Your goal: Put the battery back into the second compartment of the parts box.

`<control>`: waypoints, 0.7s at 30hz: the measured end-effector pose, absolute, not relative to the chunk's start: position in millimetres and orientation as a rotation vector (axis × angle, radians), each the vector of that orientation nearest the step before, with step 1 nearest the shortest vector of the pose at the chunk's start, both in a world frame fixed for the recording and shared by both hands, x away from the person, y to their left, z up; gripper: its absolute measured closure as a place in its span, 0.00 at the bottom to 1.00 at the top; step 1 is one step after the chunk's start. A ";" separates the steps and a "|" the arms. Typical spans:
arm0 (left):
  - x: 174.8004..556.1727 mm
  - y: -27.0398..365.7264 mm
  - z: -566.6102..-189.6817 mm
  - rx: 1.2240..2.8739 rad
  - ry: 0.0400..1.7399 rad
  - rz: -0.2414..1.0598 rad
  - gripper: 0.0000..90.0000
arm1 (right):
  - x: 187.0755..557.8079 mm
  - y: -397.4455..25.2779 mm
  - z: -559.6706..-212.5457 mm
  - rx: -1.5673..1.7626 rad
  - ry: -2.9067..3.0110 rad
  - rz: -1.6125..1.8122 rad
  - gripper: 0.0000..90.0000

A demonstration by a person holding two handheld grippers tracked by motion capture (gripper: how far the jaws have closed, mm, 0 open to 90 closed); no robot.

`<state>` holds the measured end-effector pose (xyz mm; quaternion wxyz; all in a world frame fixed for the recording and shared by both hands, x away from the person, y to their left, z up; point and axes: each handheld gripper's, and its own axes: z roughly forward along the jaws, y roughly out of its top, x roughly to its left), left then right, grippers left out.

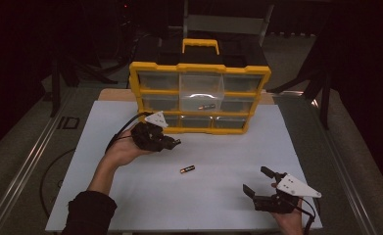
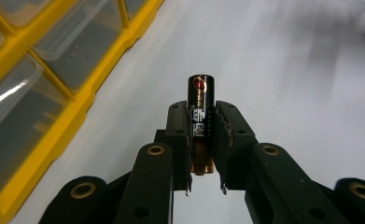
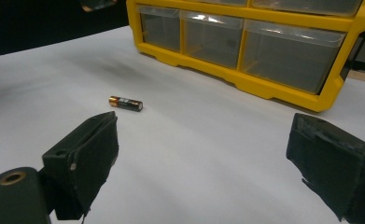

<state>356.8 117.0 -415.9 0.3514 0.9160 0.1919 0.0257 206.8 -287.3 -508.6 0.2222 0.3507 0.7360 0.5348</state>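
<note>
My left gripper [image 2: 202,122] is shut on a black and copper battery [image 2: 200,105] that sticks out past its jaws; in the high view this gripper [image 1: 176,142] hovers just in front of the yellow drawer organizer [image 1: 199,67]. A second battery [image 1: 187,169] lies on the white table, also seen lying loose [image 3: 125,103] in the right gripper view. My right gripper [image 1: 257,182] is open near the table's front right with nothing between its jaws [image 3: 203,163]. One middle drawer [image 1: 202,88] is pulled out, with a battery [image 1: 206,106] in it.
The organizer [image 3: 245,77] has clear plastic drawers, a yellow frame and a yellow handle [image 1: 200,45]. The white table [image 1: 130,196] sits over a brown board. Dark floor and chair legs surround it.
</note>
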 end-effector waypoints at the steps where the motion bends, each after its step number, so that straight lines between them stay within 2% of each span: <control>1: 356.8 117.0 -415.9 2.371 0.497 0.066 0.86 | 206.8 -287.3 -508.6 0.969 2.033 1.477 0.10; 21: 360.9 124.4 -348.9 2.379 0.403 0.070 0.86 | 206.3 -287.5 -508.9 0.973 2.034 1.476 0.10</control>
